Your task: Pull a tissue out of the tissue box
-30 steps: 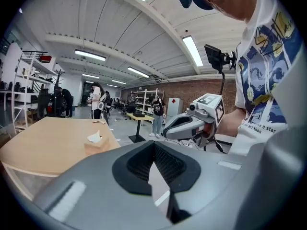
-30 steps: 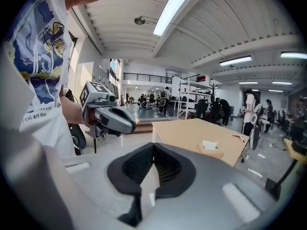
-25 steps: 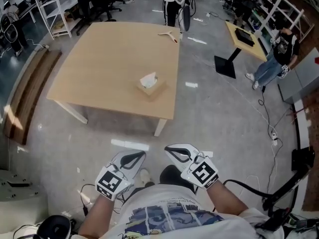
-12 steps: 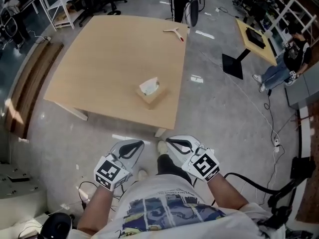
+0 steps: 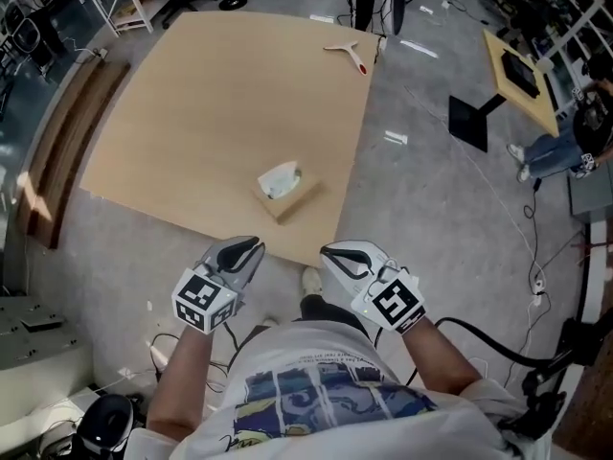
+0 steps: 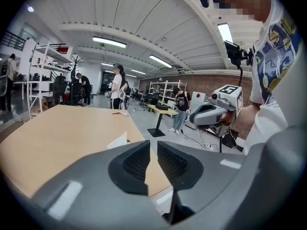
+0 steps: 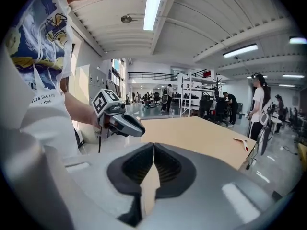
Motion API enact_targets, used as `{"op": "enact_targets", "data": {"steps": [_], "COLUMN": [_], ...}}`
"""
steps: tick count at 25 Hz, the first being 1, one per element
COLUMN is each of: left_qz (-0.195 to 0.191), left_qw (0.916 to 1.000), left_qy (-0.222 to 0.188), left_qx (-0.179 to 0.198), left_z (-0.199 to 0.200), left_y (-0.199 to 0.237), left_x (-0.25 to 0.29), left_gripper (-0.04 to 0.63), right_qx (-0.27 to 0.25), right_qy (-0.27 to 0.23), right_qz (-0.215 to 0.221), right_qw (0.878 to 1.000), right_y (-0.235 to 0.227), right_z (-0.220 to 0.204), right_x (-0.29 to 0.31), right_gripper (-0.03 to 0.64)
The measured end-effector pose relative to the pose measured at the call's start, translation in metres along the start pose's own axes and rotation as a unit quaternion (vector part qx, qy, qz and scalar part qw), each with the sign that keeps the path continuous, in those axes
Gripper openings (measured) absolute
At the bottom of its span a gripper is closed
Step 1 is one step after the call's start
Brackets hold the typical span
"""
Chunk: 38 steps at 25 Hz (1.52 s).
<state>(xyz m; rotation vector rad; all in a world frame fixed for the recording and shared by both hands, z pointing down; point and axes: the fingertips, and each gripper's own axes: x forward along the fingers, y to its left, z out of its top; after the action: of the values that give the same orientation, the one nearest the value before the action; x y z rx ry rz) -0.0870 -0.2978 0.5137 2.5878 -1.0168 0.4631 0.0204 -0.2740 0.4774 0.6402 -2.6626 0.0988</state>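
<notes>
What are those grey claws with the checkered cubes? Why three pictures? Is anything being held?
They are two grippers, like tongs, that a person works by hand. One picture is from a camera on the person's head, looking down at the left gripper and right gripper near the table. The other two come from small cameras riding on each gripper, looking along its jaws. On the table sit a tissue box with a tissue poking out, and a wooden tool at the far edge. Nothing is held: the left jaws have just been opening a little, with nothing between them; the right jaws are shut, empty.
</notes>
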Motion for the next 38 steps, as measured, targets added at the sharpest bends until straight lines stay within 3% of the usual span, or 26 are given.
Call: {"op": "enact_targets", "data": {"steps": [7, 13, 22, 32, 38], "left_qz": [0.056, 0.077, 0.050, 0.001, -0.003], "left_qw": [0.9980, 0.9957, 0.9909, 0.9862, 0.9844], "left_qy": [0.027, 0.044, 0.090, 0.128, 0.158], "left_qx": [-0.009, -0.029, -0.088, -0.106, -0.078], "left_z": [-0.004, -0.013, -0.046, -0.058, -0.062], "left_y": [0.061, 0.104, 0.156, 0.153, 0.147], "left_x": [0.047, 0.078, 0.147, 0.174, 0.178], "left_gripper": [0.089, 0.121, 0.167, 0.175, 0.071], "right_qx": [0.002, 0.000, 0.007, 0.021, 0.027], "right_qy": [0.002, 0.008, 0.028, 0.042, 0.044], "right_qz": [0.021, 0.021, 0.024, 0.029, 0.033], "right_qw": [1.000, 1.000, 0.999, 0.998, 0.998], "right_y": [-0.043, -0.070, -0.119, -0.133, -0.137], "right_z": [-0.014, -0.019, -0.033, -0.041, -0.044], "right_x": [0.003, 0.003, 0.015, 0.021, 0.024], "right_gripper": [0.006, 0.006, 0.011, 0.011, 0.011]}}
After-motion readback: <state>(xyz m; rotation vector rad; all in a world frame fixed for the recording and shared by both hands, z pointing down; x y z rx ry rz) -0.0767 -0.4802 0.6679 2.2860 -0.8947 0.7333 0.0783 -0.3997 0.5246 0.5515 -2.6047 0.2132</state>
